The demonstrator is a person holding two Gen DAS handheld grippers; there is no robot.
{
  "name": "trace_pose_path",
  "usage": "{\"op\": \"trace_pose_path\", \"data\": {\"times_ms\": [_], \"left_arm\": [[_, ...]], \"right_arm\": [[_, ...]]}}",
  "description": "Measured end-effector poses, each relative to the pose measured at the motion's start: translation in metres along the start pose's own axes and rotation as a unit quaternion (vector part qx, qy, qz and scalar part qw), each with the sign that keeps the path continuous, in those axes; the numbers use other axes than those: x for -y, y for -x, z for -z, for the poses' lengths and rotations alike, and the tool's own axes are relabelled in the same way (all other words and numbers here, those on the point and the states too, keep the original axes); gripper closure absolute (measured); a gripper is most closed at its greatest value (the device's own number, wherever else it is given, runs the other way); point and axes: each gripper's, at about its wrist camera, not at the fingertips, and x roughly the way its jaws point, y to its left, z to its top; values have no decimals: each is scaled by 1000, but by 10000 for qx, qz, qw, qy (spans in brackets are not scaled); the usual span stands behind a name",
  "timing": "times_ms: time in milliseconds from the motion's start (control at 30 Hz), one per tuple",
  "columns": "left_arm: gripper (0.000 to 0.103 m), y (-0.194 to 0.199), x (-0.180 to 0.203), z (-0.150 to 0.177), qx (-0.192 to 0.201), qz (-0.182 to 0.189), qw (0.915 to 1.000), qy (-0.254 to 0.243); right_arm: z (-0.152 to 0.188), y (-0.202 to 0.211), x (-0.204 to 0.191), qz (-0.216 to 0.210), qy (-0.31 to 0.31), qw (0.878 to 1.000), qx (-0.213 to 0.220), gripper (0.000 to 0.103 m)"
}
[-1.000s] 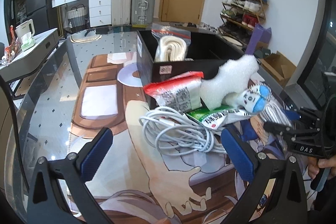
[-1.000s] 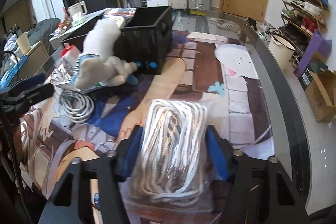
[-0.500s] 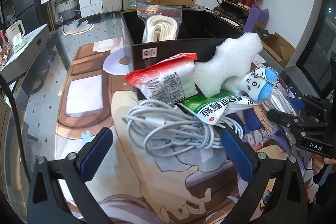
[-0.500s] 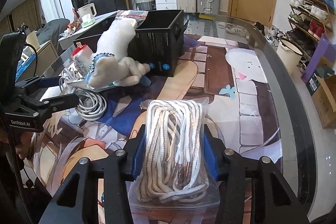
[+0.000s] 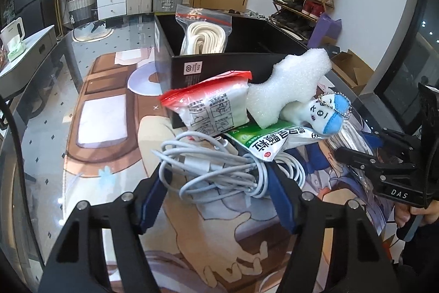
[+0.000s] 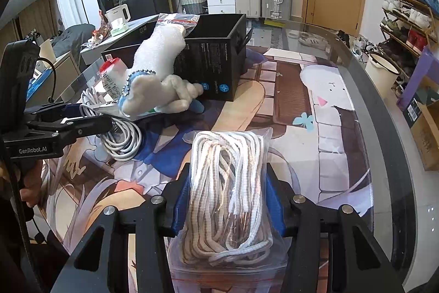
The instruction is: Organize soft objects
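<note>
The left gripper (image 5: pixel 216 183) is closing, with the white cable bundle (image 5: pixel 219 166) between its blue pads. The right gripper (image 6: pixel 225 199) squeezes the bag of laces (image 6: pixel 227 191). The black box (image 5: pixel 247 62) sits at twelve o'clock, behind the pile of soft things. This looks like the picking-up step. Next, each load probably needs lifting over the box wall.
</note>
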Motion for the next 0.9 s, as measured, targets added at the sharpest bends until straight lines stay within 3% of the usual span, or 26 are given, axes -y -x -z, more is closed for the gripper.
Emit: {"op": "trace_pose_path", "data": {"times_ms": [333,467,900], "left_arm": [[36,23,-7,14,241,-90,9996,73],[48,35,-15,16,387,-31,9991,174],[51,26,-19,19,291,89,9991,294]], "right_arm": [[-1,6,-9,-69,88,9998,157,58],[-4,14,-12,-99,142,9994,311,59],[-6,19,-16,-90,175,9992,334,59]]}}
